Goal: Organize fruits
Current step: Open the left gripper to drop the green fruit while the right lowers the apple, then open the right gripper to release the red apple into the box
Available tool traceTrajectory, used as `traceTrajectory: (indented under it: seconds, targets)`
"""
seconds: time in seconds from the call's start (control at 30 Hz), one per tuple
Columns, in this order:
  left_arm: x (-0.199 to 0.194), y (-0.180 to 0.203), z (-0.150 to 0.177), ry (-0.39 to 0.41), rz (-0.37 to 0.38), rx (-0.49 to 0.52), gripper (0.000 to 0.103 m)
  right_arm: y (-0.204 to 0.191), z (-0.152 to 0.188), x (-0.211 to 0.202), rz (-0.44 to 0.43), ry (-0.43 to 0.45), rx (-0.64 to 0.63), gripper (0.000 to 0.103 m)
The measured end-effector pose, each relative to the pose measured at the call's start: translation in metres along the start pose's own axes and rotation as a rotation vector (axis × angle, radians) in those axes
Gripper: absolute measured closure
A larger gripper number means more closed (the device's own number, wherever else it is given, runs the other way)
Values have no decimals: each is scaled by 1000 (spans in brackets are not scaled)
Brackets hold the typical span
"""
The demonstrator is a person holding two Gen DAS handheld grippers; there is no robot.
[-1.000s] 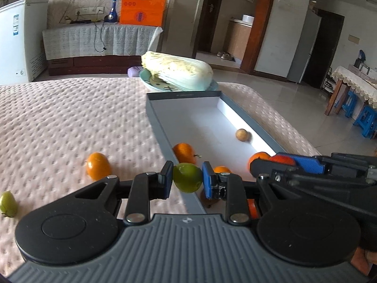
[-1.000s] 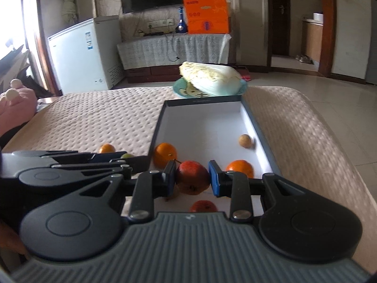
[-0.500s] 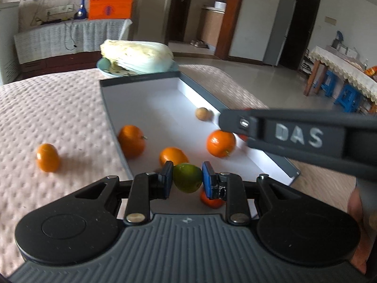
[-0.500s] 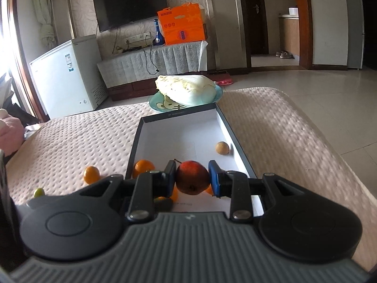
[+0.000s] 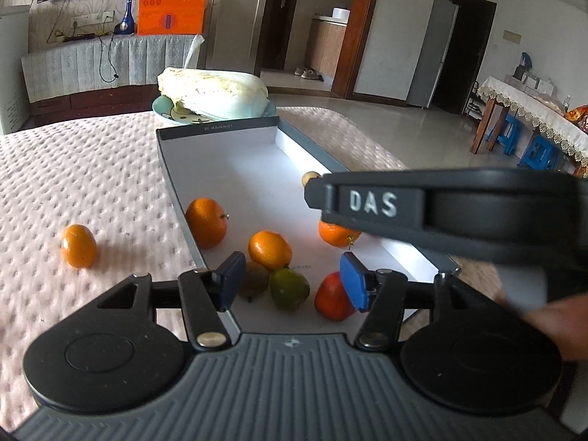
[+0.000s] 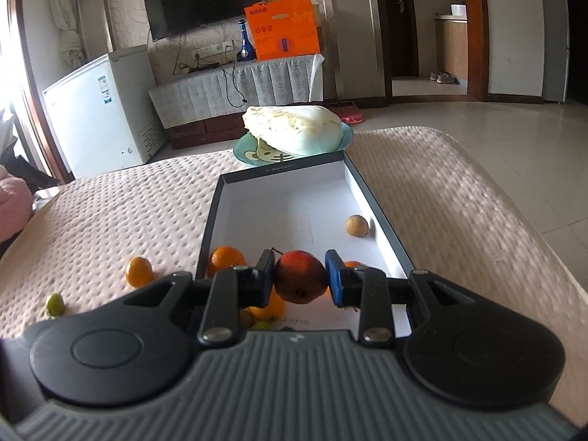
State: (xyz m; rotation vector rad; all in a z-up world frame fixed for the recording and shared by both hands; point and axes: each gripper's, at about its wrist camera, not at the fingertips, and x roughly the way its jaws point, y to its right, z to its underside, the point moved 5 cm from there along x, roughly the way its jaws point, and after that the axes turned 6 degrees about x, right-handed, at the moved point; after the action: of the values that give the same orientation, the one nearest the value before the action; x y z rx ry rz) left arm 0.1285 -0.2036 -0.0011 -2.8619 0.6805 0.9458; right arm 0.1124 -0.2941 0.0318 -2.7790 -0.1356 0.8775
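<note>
Clamping red fruit [image 6: 300, 276], right gripper [image 6: 300, 278]; left gripper [image 5: 292, 281] apparently empty.

The right gripper [image 5: 459, 213] crossed the left wrist view and hid the tray's [image 5: 235, 169] right wall, most of a small brown fruit [image 5: 309, 178] and the top of one orange [image 5: 336, 234]. A hand [image 5: 555, 321] at the right edge was blurred. In the right wrist view, fruit beneath the red fruit [image 6: 300, 281] was largely hidden.
</note>
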Motion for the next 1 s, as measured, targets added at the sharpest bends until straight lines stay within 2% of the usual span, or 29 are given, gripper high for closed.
traceTrajectory:
  seconds: [0.23, 0.5, 0.73, 1.0]
  targets:
    - [-26, -16, 2, 50, -23, 17, 40, -2, -1, 23, 22, -28, 34, 69]
    - [-56, -57, 6, 83, -48, -76, 39, -7, -1, 31, 38, -30, 96, 69]
    - [-80, -102, 15, 83, -155, -132, 39, -27, -4, 26, 19, 30, 101, 69]
    - [-104, -155, 31, 69, -265, -197, 39, -82, 5, 33, -69, 8, -18, 69]
